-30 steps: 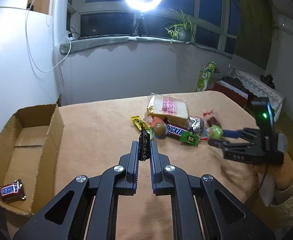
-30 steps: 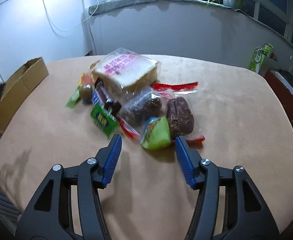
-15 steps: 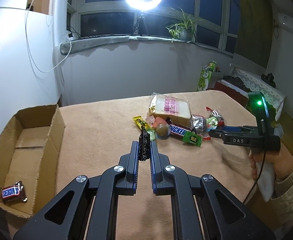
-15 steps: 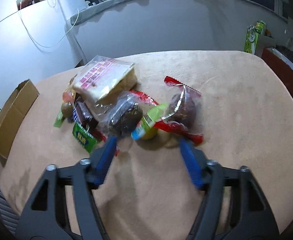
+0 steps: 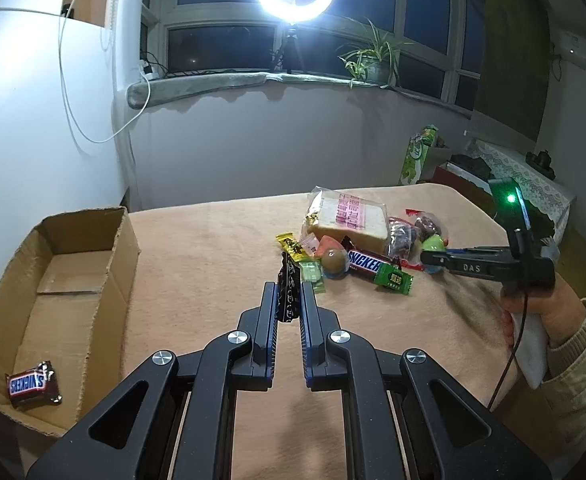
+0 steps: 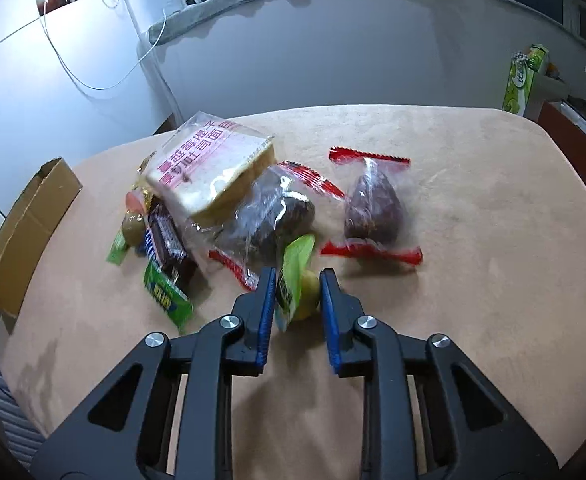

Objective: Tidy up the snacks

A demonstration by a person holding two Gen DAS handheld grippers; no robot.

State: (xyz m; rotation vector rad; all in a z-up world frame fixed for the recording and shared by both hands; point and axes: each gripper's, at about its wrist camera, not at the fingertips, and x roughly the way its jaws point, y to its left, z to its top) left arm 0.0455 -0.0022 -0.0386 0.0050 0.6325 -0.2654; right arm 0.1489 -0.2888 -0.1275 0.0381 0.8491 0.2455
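Box (image 5: 73, 264) holding one Snickers bar (image 5: 32, 384), left claw (image 5: 289, 300) pinching black packet (image 5: 287, 292), right claw (image 6: 296, 292) clamping green snack (image 6: 295, 276).

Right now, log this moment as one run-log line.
left hand-held gripper: shut on black snack packet | right hand-held gripper: closed on green jelly cup | cardboard box: one Snickers inside

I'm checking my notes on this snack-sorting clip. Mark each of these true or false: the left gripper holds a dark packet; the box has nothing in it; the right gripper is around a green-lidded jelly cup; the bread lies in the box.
1. The left gripper holds a dark packet. True.
2. The cardboard box has nothing in it. False: a Snickers bar lies inside.
3. The right gripper is around a green-lidded jelly cup. True.
4. The bagged bread lies in the box. False: it lies on the table.
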